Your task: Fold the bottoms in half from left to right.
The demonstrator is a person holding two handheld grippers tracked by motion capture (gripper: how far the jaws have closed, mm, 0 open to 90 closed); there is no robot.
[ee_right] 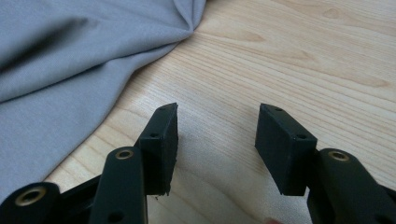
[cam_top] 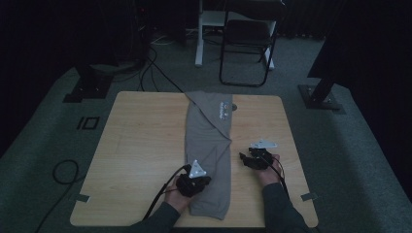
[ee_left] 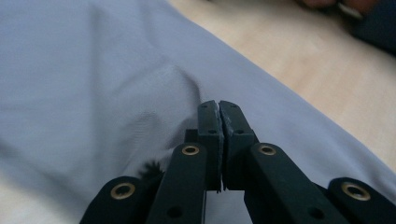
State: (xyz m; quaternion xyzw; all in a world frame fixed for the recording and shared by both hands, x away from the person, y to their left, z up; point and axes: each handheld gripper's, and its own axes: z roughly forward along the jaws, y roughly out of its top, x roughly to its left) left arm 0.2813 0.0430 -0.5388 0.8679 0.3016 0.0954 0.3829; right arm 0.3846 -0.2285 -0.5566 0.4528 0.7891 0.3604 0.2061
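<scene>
Risk of slippage: left hand-held gripper (ee_left: 218,109) pinches shut on a thin fold of grey garment (cam_top: 209,145), right hand-held gripper (ee_right: 217,140) open over bare surface (ee_right: 303,56).

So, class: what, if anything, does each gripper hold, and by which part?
The left gripper is shut over the grey garment; whether it pinches cloth cannot be told. The right gripper is open over the table, holding nothing.

We make out one printed mark: a small pale logo or line of lettering on the grey garment (cam_top: 209,145), near its far end by the table's far edge in the high view. It is too small and dim for us to read any letters. We find no other text, number or sign.
</scene>
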